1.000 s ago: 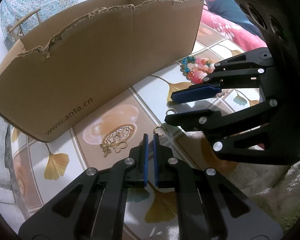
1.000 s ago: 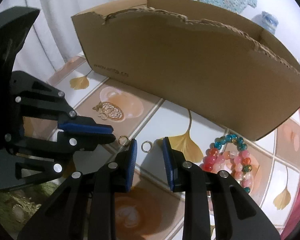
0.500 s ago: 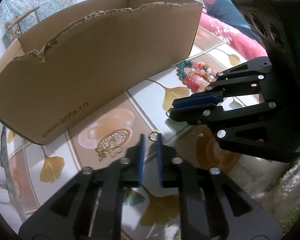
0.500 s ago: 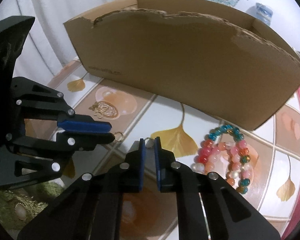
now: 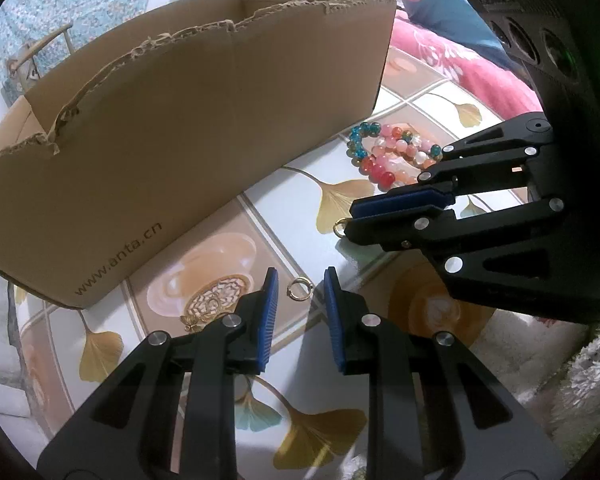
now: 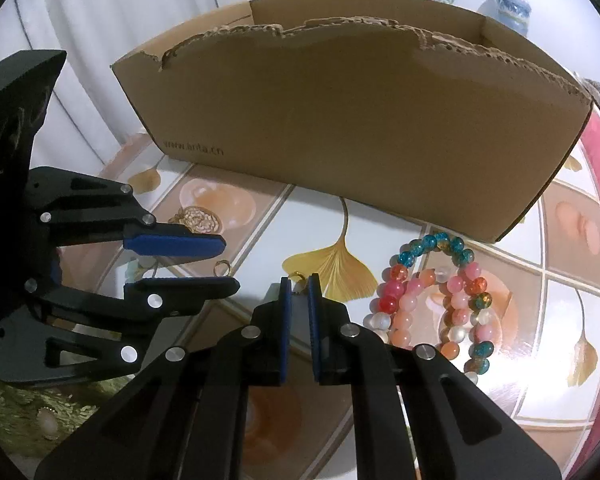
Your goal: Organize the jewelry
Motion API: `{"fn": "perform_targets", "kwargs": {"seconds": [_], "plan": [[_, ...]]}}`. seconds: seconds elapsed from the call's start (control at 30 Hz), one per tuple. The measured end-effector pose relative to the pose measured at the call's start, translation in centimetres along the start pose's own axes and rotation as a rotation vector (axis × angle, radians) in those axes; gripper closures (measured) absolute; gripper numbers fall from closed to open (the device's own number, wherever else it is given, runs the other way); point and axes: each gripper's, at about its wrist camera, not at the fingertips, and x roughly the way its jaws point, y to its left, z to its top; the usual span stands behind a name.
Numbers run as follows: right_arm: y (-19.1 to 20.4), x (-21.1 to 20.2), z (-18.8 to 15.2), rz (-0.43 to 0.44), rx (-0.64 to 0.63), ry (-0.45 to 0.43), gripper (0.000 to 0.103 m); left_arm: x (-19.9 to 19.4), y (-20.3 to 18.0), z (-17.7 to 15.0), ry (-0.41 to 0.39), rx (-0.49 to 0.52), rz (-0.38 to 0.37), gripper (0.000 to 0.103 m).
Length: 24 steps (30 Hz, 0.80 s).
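Observation:
Two small gold rings are on the tiled table. One gold ring lies flat between the tips of my open left gripper; it also shows in the right wrist view. My right gripper is shut on the second gold ring, whose edge sticks out past the tips, also seen in the left wrist view. A pile of colourful bead bracelets lies to the right of the right gripper. A gold butterfly pendant lies left of the left gripper.
A large open cardboard box stands on the table behind both grippers; it also shows in the right wrist view. Pink and blue bedding lies at the far right. A fuzzy cloth covers the near right.
My left gripper has opened and let go of its ring, which now lies on the table. My right gripper has shut on the other ring and holds it.

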Motion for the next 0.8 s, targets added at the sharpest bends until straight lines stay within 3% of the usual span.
{"fn": "perform_targets", "kwargs": {"seconds": [0.13,0.2,0.27,0.8], "plan": [[-0.6,-0.6,-0.1,0.024,0.019,0.007,0.092,0.1,-0.1,0.1,0.007,0.004,0.006,0.086],[-0.6,-0.6,0.0,0.039,0.021,0.008,0.080,0.1,-0.1,0.1,0.009,0.001,0.005,0.089],[-0.4,-0.8,0.0,0.024,0.005,0.003,0.076,0.2,-0.1,0.1,0.010,0.003,0.007,0.090],[1.9,1.1,0.8,-0.040,-0.073,0.004,0.077,-0.1,-0.1,-0.2,0.003,0.020,0.011,0.093]]}}
